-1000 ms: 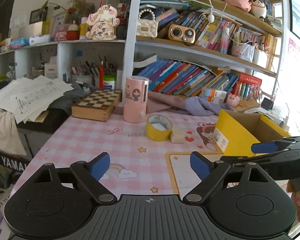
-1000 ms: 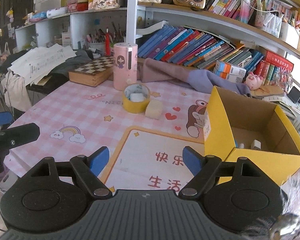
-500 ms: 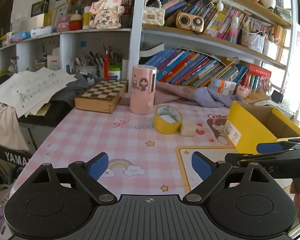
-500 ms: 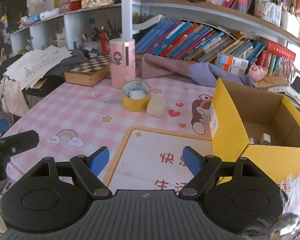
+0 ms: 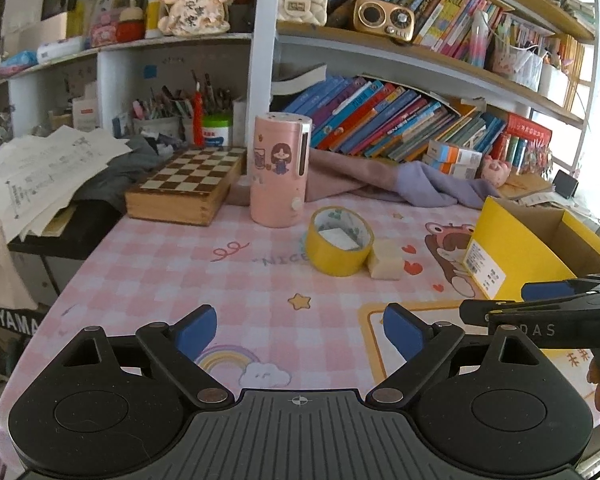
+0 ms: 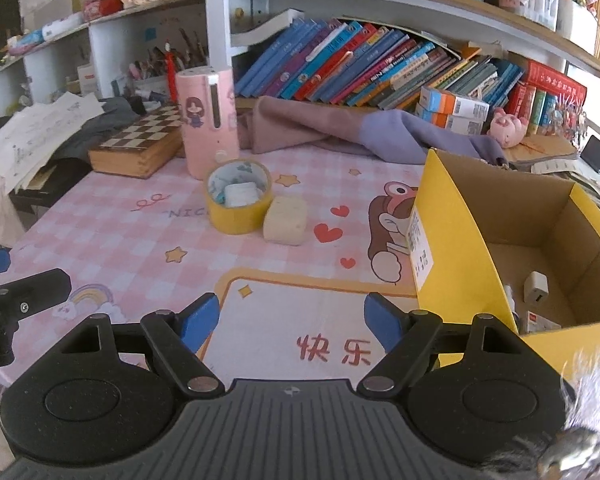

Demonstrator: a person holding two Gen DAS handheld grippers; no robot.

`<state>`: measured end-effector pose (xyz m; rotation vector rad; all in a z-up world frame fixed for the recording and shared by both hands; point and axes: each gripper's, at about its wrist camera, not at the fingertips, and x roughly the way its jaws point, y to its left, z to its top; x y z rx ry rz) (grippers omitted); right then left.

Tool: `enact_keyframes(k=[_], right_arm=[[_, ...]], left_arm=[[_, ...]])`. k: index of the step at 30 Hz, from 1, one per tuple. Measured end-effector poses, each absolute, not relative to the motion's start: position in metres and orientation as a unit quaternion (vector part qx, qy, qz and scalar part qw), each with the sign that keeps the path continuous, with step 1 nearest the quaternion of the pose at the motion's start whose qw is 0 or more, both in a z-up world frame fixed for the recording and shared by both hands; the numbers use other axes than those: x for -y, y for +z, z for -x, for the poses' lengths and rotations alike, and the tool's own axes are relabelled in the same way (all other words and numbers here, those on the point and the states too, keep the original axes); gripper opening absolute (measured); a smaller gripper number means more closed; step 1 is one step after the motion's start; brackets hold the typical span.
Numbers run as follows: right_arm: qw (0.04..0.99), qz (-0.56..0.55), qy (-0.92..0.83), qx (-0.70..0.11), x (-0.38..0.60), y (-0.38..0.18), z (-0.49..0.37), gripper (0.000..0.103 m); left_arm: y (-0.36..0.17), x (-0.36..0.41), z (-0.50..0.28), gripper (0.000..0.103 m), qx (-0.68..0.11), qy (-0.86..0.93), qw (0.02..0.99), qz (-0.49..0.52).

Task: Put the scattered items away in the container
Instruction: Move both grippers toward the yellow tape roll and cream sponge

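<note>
Right wrist view: both grippers released and empty, hovering over the desk.
Left gripper [image 5: 300,330] and right gripper [image 6: 292,318] gape wide; yellow tape roll [image 6: 239,196] sits left of the yellow box [image 6: 452,248], cream block [image 6: 286,220] touching the roll's box-facing side.

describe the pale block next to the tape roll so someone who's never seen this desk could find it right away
Start at the tall pink canister at the back of the pink checked tablecloth. Just in front sits a yellow tape roll, and the cream block lies against its right side. It is the only pale, soft-edged rectangular lump there, plain and unprinted.
</note>
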<state>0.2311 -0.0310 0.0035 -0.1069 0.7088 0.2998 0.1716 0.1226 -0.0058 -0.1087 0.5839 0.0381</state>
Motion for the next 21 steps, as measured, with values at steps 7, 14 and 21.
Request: enact_keyframes(k=[7, 14, 21], right_arm=[[0.922, 0.045, 0.133, -0.360, 0.027, -0.003, -0.266, 0.077], [0.914, 0.046, 0.135, -0.379, 0.020, -0.017, -0.301, 0.077], [0.910, 0.053, 0.136, -0.389, 0.006, -0.037, -0.338, 0.074]], left_arm=[[-0.010, -0.122, -0.211, 0.093, -0.298, 0.004, 0.954, 0.040], [-0.014, -0.121, -0.259, 0.093, -0.307, -0.002, 0.952, 0.025], [-0.018, -0.110, -0.315, 0.093, -0.328, -0.024, 0.944, 0.005]])
